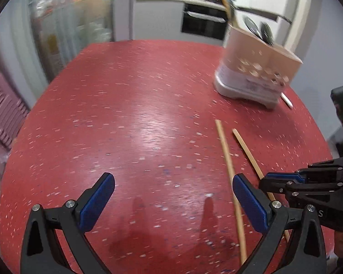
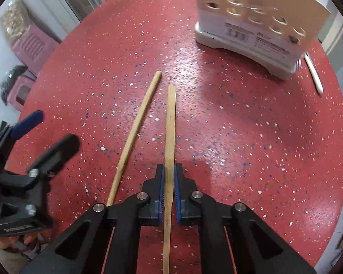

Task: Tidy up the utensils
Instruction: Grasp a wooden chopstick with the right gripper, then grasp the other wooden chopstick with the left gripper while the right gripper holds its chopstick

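chopstick (image 2: 170,123) clenched in right gripper (image 2: 169,189) jaws; left gripper (image 1: 173,203) jaws released; holder (image 2: 258,22) label unreadable.

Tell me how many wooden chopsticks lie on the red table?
2. One chopstick sits between the closed right gripper pads. The other chopstick lies free just left of it. The utensil holder may hide more.

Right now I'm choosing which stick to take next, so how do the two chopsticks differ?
The right chopstick sits between the pads of the right gripper, which is shut on it; the left chopstick lies free on the red table, beside the open left gripper. The right one points straight ahead; the left one angles away. Both are plain, light wood.
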Demonstrator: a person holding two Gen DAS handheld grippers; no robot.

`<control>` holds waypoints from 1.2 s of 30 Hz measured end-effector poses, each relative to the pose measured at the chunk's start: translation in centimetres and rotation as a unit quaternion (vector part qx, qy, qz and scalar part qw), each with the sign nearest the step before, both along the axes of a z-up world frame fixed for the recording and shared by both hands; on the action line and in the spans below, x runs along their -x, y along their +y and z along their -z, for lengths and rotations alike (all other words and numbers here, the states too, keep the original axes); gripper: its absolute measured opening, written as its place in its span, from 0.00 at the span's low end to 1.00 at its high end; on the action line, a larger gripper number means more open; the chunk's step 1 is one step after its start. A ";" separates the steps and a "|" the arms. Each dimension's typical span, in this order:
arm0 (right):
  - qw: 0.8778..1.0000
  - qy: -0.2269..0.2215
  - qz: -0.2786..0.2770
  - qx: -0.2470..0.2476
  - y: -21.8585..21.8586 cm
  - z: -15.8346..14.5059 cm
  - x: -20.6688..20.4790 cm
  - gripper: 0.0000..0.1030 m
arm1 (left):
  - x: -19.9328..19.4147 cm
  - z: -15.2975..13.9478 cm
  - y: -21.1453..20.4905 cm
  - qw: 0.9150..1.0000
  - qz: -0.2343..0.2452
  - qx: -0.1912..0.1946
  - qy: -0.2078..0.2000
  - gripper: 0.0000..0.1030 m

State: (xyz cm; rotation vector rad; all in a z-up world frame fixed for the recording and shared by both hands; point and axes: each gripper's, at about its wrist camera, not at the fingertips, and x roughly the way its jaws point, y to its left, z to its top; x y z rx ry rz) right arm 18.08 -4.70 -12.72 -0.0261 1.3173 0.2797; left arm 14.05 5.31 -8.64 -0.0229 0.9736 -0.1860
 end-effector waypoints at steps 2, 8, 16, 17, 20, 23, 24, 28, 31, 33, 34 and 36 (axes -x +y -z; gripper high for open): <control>1.000 -0.003 0.005 -0.009 -0.8 0.0 0.1 0.08 | -0.6 0.3 -1.2 1.000 0.014 -0.001 0.014 1.00; 0.999 -0.011 0.013 -0.029 -3.4 -0.4 0.7 0.08 | -2.6 1.4 -4.5 0.998 0.035 -0.018 0.058 1.00; 0.997 -0.023 0.017 -0.065 -5.6 -1.4 1.6 0.08 | -3.5 2.0 -7.1 0.992 0.053 -0.060 0.094 0.87; 0.997 -0.024 0.018 -0.069 -5.9 -1.4 1.5 0.08 | -3.6 1.9 -7.3 0.992 0.057 -0.062 0.098 0.86; 0.996 -0.030 0.019 -0.083 -7.7 -2.1 1.9 0.08 | -3.8 1.7 -7.7 0.989 0.067 -0.063 0.112 0.77; 0.994 -0.038 0.022 -0.097 -8.9 -2.7 2.3 0.08 | -3.9 1.3 -8.3 0.988 0.083 -0.062 0.114 0.56; 0.994 -0.041 0.022 -0.099 -9.5 -2.9 2.2 0.08 | -3.8 1.2 -8.4 0.988 0.088 -0.059 0.112 0.46; 0.991 -0.054 0.025 -0.116 -11.3 -3.8 2.7 0.08 | -3.3 1.0 -8.6 0.991 0.079 -0.029 0.108 0.29; 0.990 -0.068 0.025 -0.125 -12.5 -4.3 3.3 0.08 | -2.3 0.2 -8.0 0.995 0.065 -0.014 0.079 0.29; 0.988 -0.078 0.024 -0.131 -13.1 -4.7 3.8 0.08 | -1.5 -0.8 -7.7 0.997 0.055 0.003 0.052 0.29; 0.987 -0.083 0.022 -0.134 -13.6 -5.2 3.9 0.08 | -1.2 -1.3 -7.6 0.998 0.051 0.011 0.040 0.29; 0.986 -0.096 0.020 -0.139 -14.3 -6.1 4.5 0.08 | -0.6 -2.3 -7.5 0.999 0.042 0.023 0.013 0.29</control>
